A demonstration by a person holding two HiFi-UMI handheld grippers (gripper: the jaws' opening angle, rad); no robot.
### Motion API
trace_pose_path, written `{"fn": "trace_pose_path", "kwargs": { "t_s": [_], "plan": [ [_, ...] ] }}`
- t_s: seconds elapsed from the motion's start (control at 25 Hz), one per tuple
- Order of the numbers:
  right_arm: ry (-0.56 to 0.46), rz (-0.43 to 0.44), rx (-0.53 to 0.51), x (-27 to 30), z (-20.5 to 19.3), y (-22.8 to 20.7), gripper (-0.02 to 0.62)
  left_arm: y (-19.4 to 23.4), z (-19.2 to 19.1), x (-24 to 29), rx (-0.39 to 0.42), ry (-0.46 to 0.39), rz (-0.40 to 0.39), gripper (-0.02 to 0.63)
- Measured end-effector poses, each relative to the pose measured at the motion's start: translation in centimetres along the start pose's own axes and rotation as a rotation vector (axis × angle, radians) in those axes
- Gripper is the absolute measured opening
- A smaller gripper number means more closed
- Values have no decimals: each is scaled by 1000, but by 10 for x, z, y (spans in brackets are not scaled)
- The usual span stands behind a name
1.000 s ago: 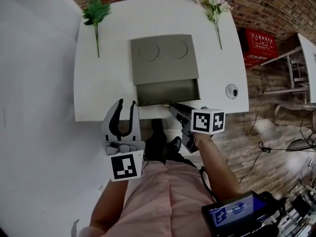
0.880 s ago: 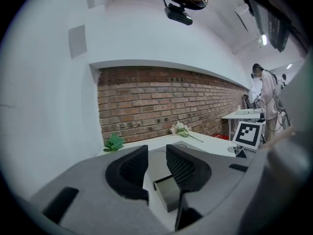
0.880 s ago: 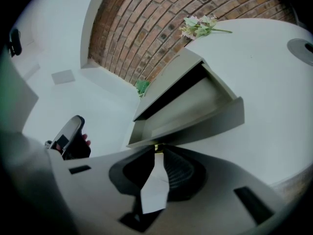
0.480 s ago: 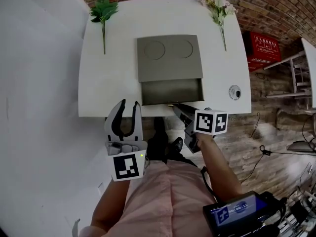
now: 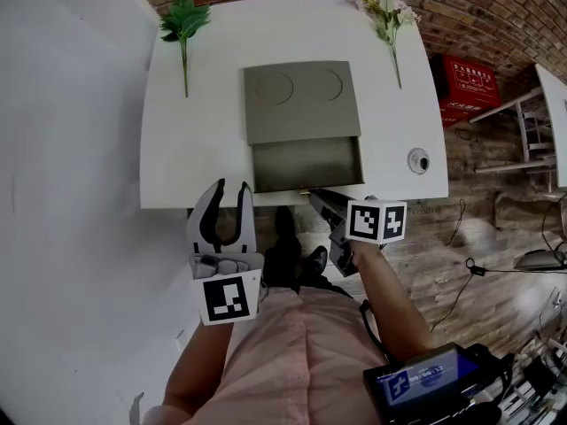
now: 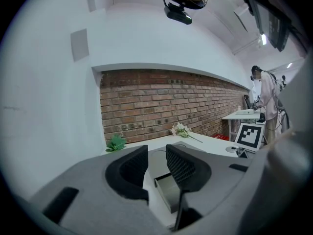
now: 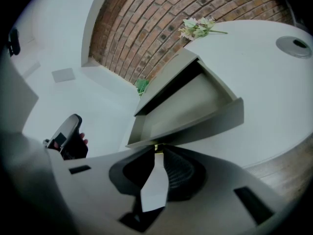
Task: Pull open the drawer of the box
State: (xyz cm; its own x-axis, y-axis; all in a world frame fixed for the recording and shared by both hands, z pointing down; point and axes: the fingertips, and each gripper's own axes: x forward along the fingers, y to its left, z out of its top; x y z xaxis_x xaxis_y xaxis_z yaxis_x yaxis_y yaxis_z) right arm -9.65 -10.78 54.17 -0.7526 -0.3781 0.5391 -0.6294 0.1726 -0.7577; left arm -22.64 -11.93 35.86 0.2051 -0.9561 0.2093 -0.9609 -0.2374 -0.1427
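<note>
A grey box (image 5: 301,100) with two round marks on its lid stands mid-table. Its drawer (image 5: 307,164) is pulled out toward the table's front edge and looks empty inside (image 7: 195,106). My right gripper (image 5: 312,193) reaches the drawer's front from below the table edge. Its jaws are shut on the small brass knob (image 7: 156,147) in the middle of the drawer front. My left gripper (image 5: 230,187) hangs open off the table's front edge, left of the drawer, with nothing between its fingers (image 6: 181,166).
The white table (image 5: 195,149) carries a green sprig (image 5: 182,20) at the back left, a flower stem (image 5: 383,7) at the back right and a small round disc (image 5: 418,159) right of the drawer. A red crate (image 5: 467,82) sits on the floor beyond the right edge.
The head view has shifted slightly. The right gripper stays on the knob and the drawer stands about as far out. The left gripper has barely moved.
</note>
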Motion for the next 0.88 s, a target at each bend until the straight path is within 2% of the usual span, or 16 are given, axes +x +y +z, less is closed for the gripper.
{"fn": "trace_pose_path", "kwargs": {
  "t_s": [0.88],
  "plan": [
    [-2,-11,12,-4,-8,-13,63,-10,-4,7,3,-6,-25,124]
  ]
}}
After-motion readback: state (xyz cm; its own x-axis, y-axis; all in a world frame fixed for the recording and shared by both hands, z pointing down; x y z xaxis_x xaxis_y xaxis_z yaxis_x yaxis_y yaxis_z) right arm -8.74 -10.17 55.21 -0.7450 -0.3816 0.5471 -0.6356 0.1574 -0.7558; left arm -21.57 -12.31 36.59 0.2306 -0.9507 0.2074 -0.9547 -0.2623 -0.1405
